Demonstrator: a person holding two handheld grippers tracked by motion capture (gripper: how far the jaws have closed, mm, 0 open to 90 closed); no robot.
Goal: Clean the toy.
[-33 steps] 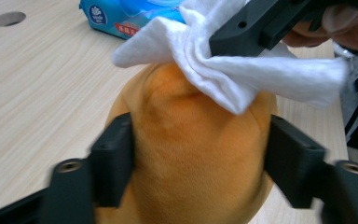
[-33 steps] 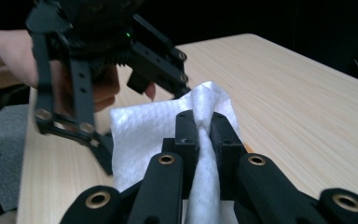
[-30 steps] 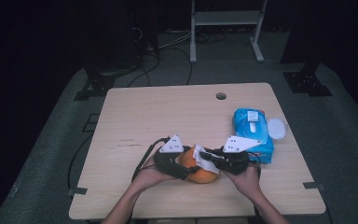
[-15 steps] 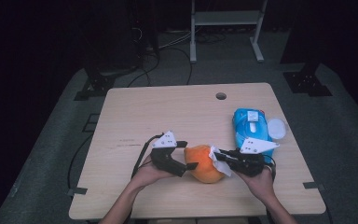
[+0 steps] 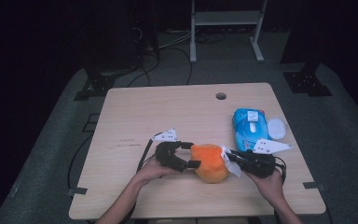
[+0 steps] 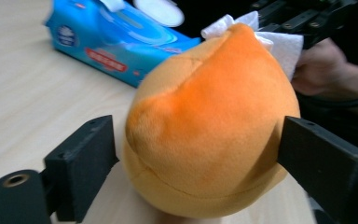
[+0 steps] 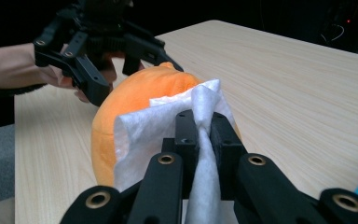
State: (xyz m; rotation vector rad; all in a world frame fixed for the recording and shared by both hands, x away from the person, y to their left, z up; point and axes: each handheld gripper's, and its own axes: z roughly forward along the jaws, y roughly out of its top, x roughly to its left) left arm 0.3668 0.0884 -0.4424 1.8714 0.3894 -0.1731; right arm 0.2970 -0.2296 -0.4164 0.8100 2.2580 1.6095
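Left claw [image 6: 200, 154]: jaws pressed on either side of the orange plush ball [image 6: 209, 126], gripping it.
Right claw [image 7: 204, 126]: jaws pinched together on a white wipe [image 7: 168, 121], which lies against the ball's far side.
Orange plush ball: resting on the table [image 5: 168, 112] near its front edge, between both claws.
Blue wipes pack [image 5: 248, 126]: behind the right claw; red label, writing too blurred to read.
White round lid [image 5: 276, 128]: just beside the pack.

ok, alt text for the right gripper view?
The right gripper pinches a white wipe against an orange plush ball on a wooden table. Behind the ball, the left gripper straddles it.
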